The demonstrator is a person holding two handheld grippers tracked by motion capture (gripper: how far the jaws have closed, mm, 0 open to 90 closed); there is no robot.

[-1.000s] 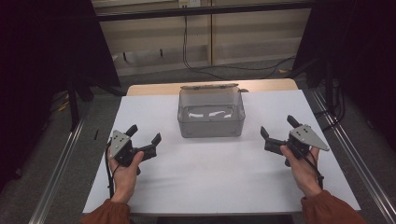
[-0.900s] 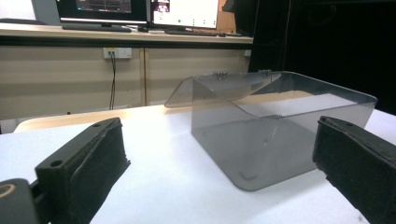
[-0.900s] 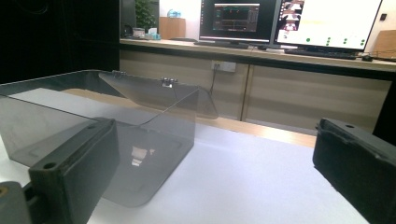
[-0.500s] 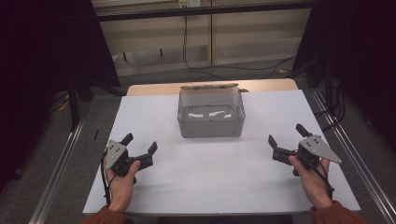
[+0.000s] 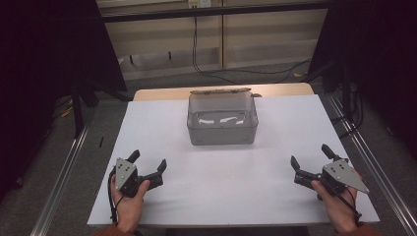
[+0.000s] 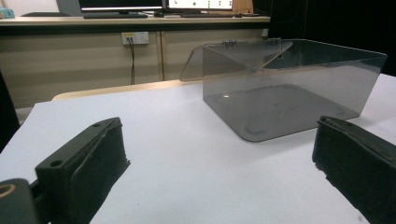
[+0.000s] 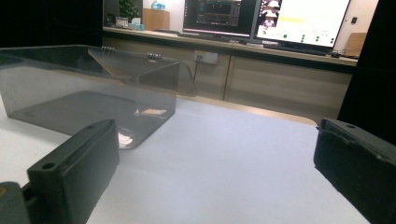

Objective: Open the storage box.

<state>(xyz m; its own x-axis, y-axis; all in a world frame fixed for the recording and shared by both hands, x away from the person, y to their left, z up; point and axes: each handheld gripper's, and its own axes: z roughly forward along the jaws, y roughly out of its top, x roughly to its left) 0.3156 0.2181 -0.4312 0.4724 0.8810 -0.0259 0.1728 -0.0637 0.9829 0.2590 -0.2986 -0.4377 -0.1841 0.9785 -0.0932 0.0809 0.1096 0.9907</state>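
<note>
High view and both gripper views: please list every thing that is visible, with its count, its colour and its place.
Clear box: one, smoky grey, open, empty, far centre of table.
Hinged lid: one, clear grey, folded back behind the box.
Table: one, white top.
Monitors: at least two, lit, on the far counter.
Left gripper: one, black, jaws open, near left of table.
Right gripper: one, black, jaws open, near right of table.
Hands: two, holding the grippers.

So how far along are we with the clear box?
Done: the clear plastic box stands with its hinged lid swung back and looks empty. In hand: nothing; left gripper and right gripper are open, apart from the box. Any handling remains.
</note>
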